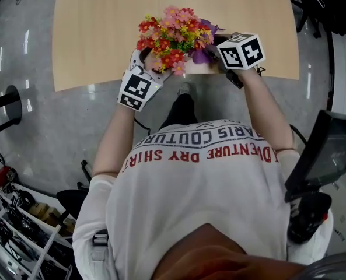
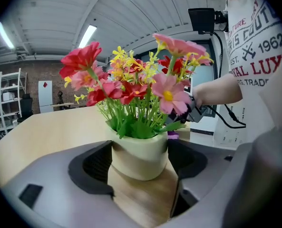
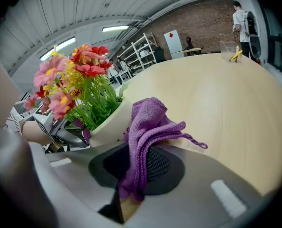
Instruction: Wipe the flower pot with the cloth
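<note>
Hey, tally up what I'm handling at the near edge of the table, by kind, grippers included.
flower pot: 1, clamped in the left gripper's jaws
purple cloth: 1, pinched in the right gripper's jaws
grippers: 2, left gripper and right gripper
Total: 4

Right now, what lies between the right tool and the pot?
The cloth, gripped by the right tool, beside the pot; the right gripper view shows it.
</note>
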